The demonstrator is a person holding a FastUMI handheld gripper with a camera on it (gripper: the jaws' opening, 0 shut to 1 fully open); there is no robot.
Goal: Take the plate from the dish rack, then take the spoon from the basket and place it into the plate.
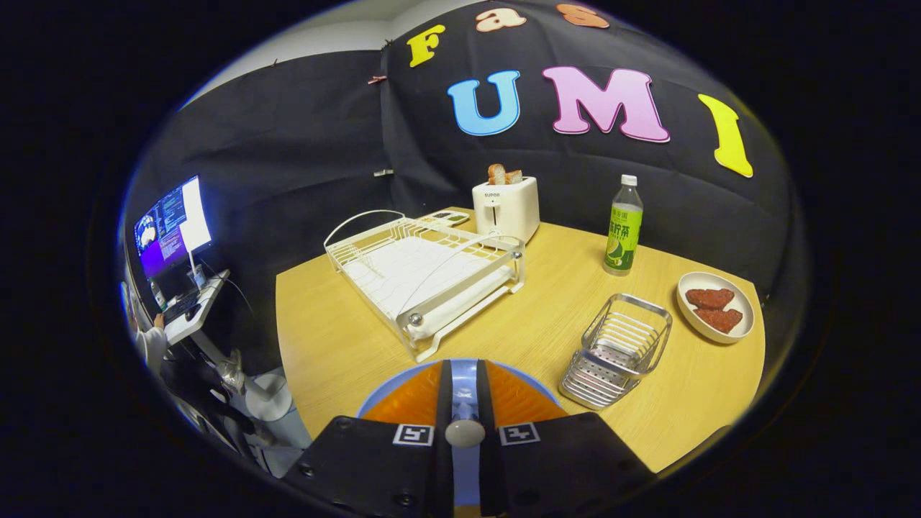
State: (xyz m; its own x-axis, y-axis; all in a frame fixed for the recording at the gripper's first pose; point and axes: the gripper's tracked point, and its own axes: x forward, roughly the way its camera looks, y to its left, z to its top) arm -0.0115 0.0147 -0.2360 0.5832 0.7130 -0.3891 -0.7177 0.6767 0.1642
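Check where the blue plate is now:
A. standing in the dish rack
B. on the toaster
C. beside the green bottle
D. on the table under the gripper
D: the blue plate lies on the table right under the gripper, whose fingers are closed on the spoon.

bright, even overhead light | soft shadows | fisheye-bent edges | sharp

dish rack (426, 277) left of basket (617, 350); toaster (506, 208) behind rack
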